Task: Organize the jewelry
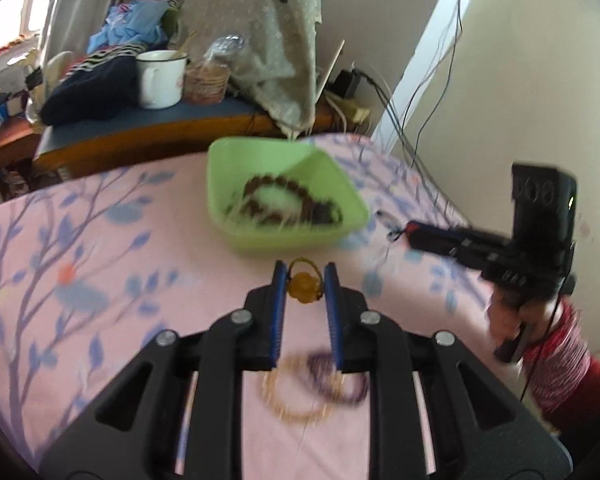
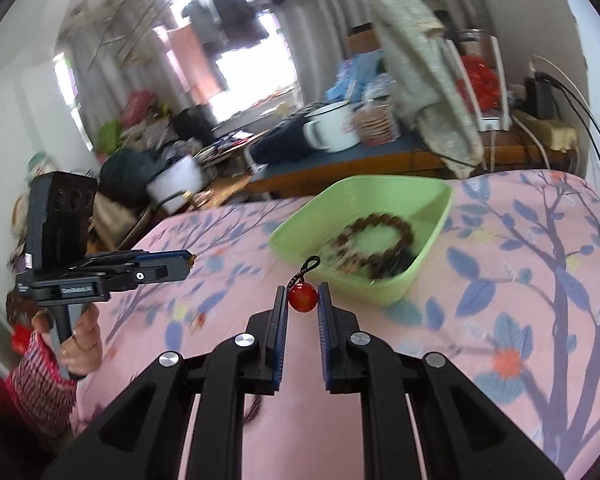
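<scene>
A green tray [image 1: 220, 184] [image 2: 432, 200] sits on the pink floral bedspread and holds a brown bead bracelet [image 1: 296, 200] [image 2: 376, 240]. My left gripper [image 1: 305, 280] is shut on an amber flower ring [image 1: 305, 289], held just short of the tray. My right gripper [image 2: 303, 298] is shut on a red bead charm [image 2: 302, 298] with a black cord loop, near the tray's front corner. A cream bead bracelet [image 1: 296, 396] and a dark purple bracelet [image 1: 340, 380] lie on the bedspread under my left gripper. Each gripper shows in the other's view [image 1: 416, 232] [image 2: 188, 260].
A low bench behind the bed holds a white enamel mug [image 1: 160, 78] [image 2: 334, 126], a wrapped jar [image 1: 208, 80], folded clothes [image 1: 96, 84] and a draped cloth [image 1: 276, 40]. Cables [image 1: 420, 92] hang along the wall on the right. Clutter fills the floor at the left [image 2: 152, 168].
</scene>
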